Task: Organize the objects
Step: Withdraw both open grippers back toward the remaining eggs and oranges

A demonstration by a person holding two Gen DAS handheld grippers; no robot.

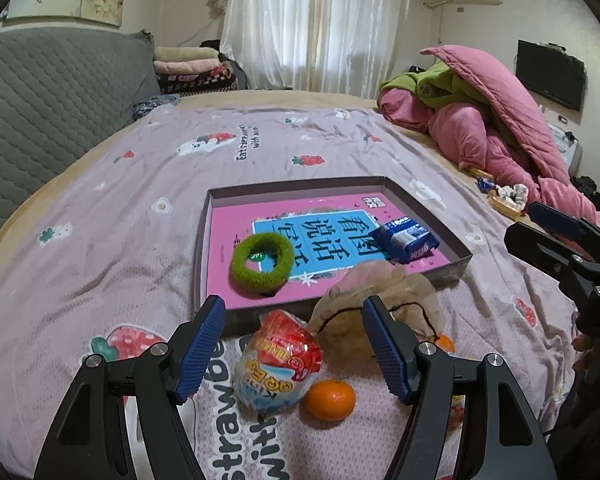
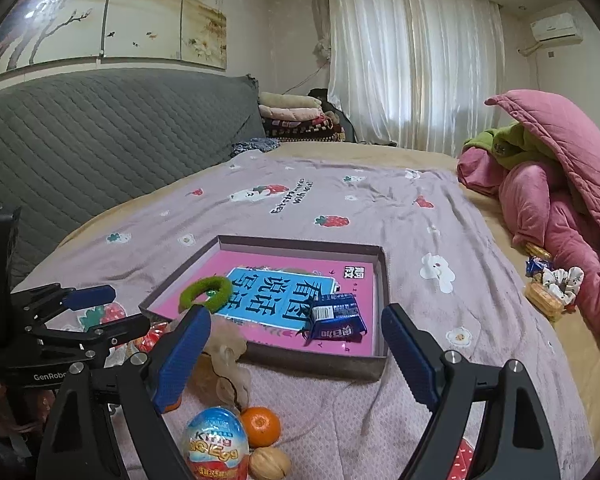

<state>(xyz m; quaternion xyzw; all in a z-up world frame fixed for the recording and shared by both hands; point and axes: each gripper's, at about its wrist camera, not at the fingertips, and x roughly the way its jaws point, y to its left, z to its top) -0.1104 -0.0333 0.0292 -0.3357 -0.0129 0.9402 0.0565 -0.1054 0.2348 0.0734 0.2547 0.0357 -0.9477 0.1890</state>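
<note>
Looks like a pick-up is being lined up: the left gripper [image 1: 294, 344] is spread wide and empty over the chocolate egg [image 1: 278, 364] and tangerine [image 1: 329, 399], which are left on the blanket [image 1: 120, 248] just off the near edge of the box lid [image 1: 202, 248]. The right gripper [image 2: 296, 352] is spread too, nothing pinched. Next, the egg probably needs to be straddled and squeezed gently.

Fuzzy scrunchie [image 1: 262, 263] (glossy foil egg [image 2: 215, 442])
</note>
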